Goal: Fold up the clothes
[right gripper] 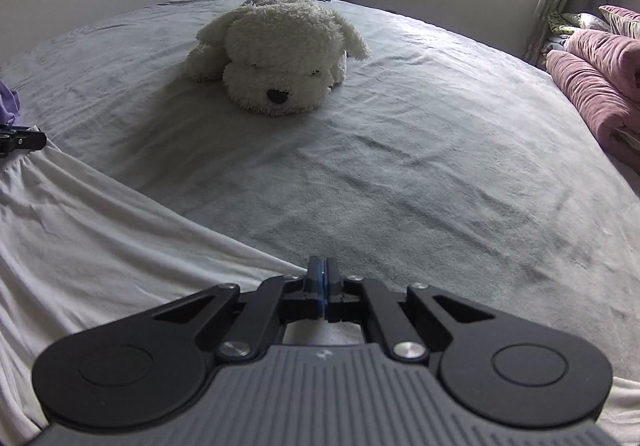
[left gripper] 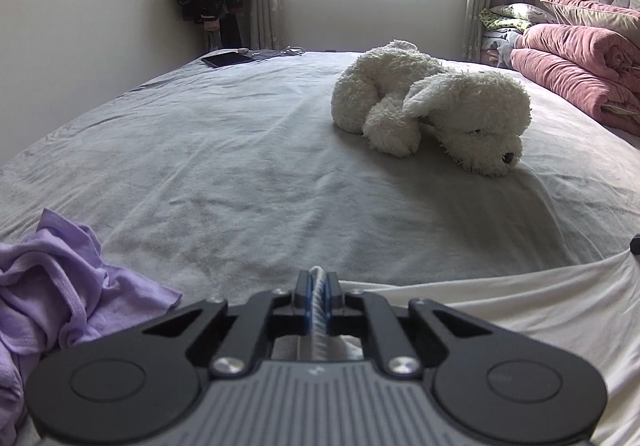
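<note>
Left wrist view shows the left claw (left gripper: 318,280) clamped on a bunched edge of the white cotton garment (left gripper: 520,310), which spreads across the grey bed sheet (left gripper: 240,166); its lower part is cut off. The right claw (right gripper: 322,274) is pressed together at the garment's edge; fabric between its pads cannot be made out. A crumpled lilac shirt (left gripper: 52,286) lies partly out of frame. A fluffy white plush dog (right gripper: 280,58) rests further up the bed.

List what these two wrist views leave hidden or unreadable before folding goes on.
- White cotton garment: its type and full outline; both views cut it off at the bottom edges, and the gripper bodies cover part.
- Right gripper: the fingers are shut, but whether cloth is pinched is hidden between them.
- Crumpled lilac garment: cut off by the left view's left edge.
- Dark flat device at the bed's far end: too small to identify.
</note>
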Tool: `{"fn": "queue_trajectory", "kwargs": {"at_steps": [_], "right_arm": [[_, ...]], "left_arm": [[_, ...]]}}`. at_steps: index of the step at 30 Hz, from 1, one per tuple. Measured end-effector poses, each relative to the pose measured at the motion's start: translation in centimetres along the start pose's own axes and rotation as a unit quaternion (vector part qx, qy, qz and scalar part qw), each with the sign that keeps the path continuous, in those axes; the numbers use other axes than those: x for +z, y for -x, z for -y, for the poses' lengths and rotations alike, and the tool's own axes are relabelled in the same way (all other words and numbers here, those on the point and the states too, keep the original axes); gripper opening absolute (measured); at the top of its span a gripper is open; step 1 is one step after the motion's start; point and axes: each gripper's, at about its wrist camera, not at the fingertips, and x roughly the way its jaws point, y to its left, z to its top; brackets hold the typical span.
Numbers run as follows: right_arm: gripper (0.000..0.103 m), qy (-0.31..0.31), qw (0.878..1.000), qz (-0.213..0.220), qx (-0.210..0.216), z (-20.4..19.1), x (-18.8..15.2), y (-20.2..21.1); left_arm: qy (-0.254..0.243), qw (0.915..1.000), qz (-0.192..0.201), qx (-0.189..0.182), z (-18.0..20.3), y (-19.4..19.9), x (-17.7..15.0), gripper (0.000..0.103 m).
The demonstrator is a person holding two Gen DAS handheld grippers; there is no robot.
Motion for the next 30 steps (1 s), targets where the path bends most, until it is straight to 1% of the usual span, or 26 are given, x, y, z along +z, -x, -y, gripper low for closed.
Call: {"fn": "queue_trajectory", "kwargs": {"at_steps": [3,7,8,9,10,11,12,13,14,15,16,17,20,21,27,30], "right_arm": [[0.001,-0.023,0.999,0.020,-0.016,0.6,0.0,-0.1],[0.001,-0.017,1.000,0.011,-0.024,0.2,-0.7,-1.6],[0.002,-0.017,1.000,0.011,-0.022,0.1,-0.6,-1.5],[0.002,-0.017,1.000,0.011,-0.021,0.1,-0.6,-1.5],[0.004,-0.016,1.000,0.011,-0.019,0.0,-0.5,-1.4],[0.007,-0.016,1.000,0.011,-0.017,0.0,-0.5,-1.3],[0.010,-0.016,1.000,0.012,-0.016,-0.1,-0.4,-1.2],[0.012,-0.016,1.000,0.011,-0.013,0.0,-0.3,-1.0],[0.016,-0.018,1.000,0.008,-0.008,0.1,-0.2,-0.7],[0.020,-0.019,1.000,0.007,-0.004,0.1,-0.1,-0.4],[0.035,-0.018,1.000,0.009,-0.003,-0.1,0.0,-0.1],[0.045,-0.016,1.000,0.010,-0.001,-0.2,0.2,0.3],[0.045,-0.012,1.000,0.014,0.003,-0.6,0.5,1.2],[0.045,-0.010,1.000,0.014,0.005,-0.9,0.7,1.5],[0.045,0.002,1.000,0.012,0.022,-2.9,1.6,2.5],[0.047,0.009,0.999,0.006,0.030,-3.9,1.8,2.6]], "left_arm": [[-0.008,0.9999,-0.003,0.012,0.2,-0.7,-0.3,0.006],[-0.032,0.9990,-0.004,0.030,1.0,-1.3,-1.0,0.009],[-0.032,0.9990,-0.004,0.031,1.0,-1.2,-1.0,0.010],[-0.029,0.9991,-0.004,0.031,0.9,-1.1,-0.9,0.014],[-0.018,0.9995,-0.007,0.026,0.5,-0.9,-0.8,0.015],[-0.004,0.9997,-0.013,0.019,0.1,-0.8,-0.6,0.020],[0.011,0.9997,-0.019,0.013,-0.4,-0.5,-0.4,0.028],[0.027,0.9993,-0.025,0.007,-0.9,-0.2,-0.2,0.033],[0.040,0.9987,-0.030,0.003,-1.4,0.3,0.0,0.038],[0.047,0.9984,-0.031,0.002,-1.7,0.8,0.2,0.039],[0.052,0.9982,-0.031,0.004,-1.9,1.3,0.4,0.039],[0.057,0.9979,-0.031,0.005,-2.1,2.0,0.6,0.041],[0.081,0.9961,-0.035,0.001,-2.4,4.1,0.9,0.053],[0.087,0.9954,-0.039,-0.001,-2.4,4.7,0.8,0.054],[0.102,0.9916,-0.073,-0.030,-1.5,7.9,-1.2,0.054],[0.119,0.9879,-0.086,-0.052,-1.3,8.8,-2.6,0.053]]}}
